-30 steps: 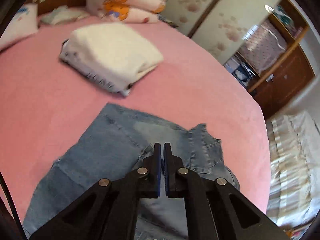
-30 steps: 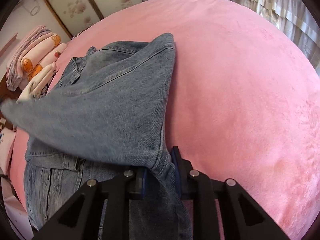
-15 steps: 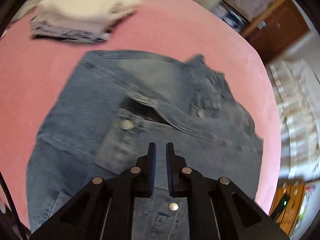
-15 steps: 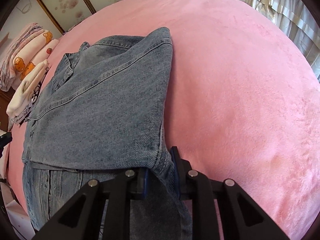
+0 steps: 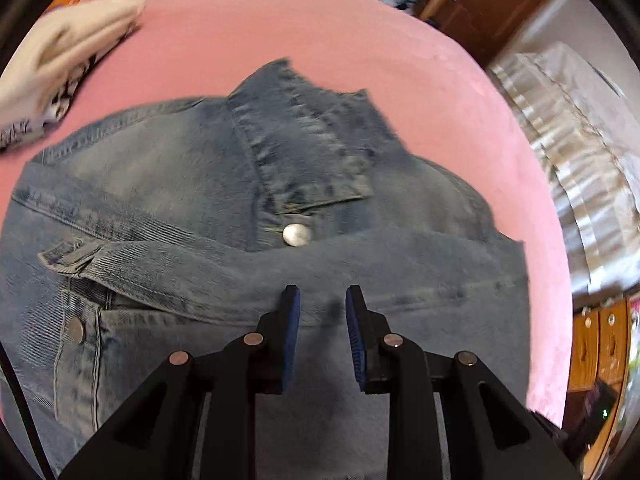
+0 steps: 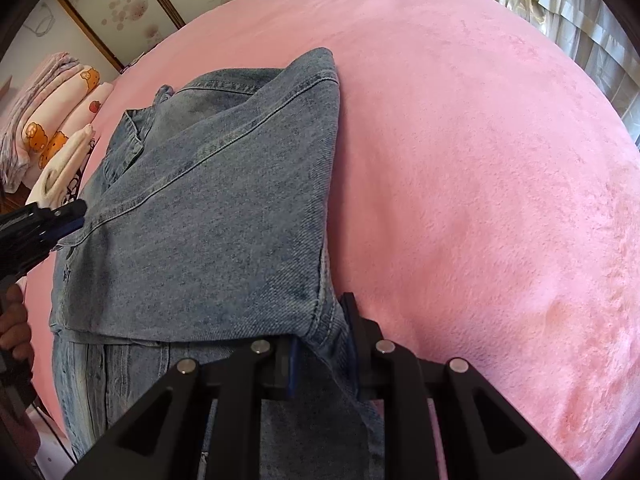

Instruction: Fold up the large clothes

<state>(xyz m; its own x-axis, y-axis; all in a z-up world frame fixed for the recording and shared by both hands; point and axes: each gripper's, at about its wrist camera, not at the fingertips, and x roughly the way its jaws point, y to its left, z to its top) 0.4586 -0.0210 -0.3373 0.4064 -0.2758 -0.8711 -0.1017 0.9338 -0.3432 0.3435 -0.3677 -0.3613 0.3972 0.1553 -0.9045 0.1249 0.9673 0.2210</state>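
A denim jacket (image 6: 208,216) lies on the pink bedspread (image 6: 460,160), filling the centre and lower left of the right wrist view. One side of it is already folded over the front: a broad panel with a diagonal seam covers the body, its outer fold running down the middle of the frame from the shoulder to the bottom edge. The right gripper (image 6: 322,354), at the bottom centre, pinches a thick ridge of that folded denim between its blue pads, so this side is not yet let go.

In the left wrist view the collar (image 5: 304,140) sits at upper centre, a metal button (image 5: 296,235) just below it and a chest pocket flap (image 5: 72,254) at the left. The left gripper (image 5: 323,334) hangs over the folded edge in the lower centre; its jaws are opening and nothing sits between the pads, though the blur makes it hard to say whether the tips touch the cloth. In the right wrist view it shows at the left edge, at the jacket's far side.

My reading: the first lengthwise fold is laid. Still to come are the other side and its sleeve, which I cannot make out here, then folding the length in half or thirds. A folded white garment (image 5: 60,48) at the upper left suggests where finished pieces go.
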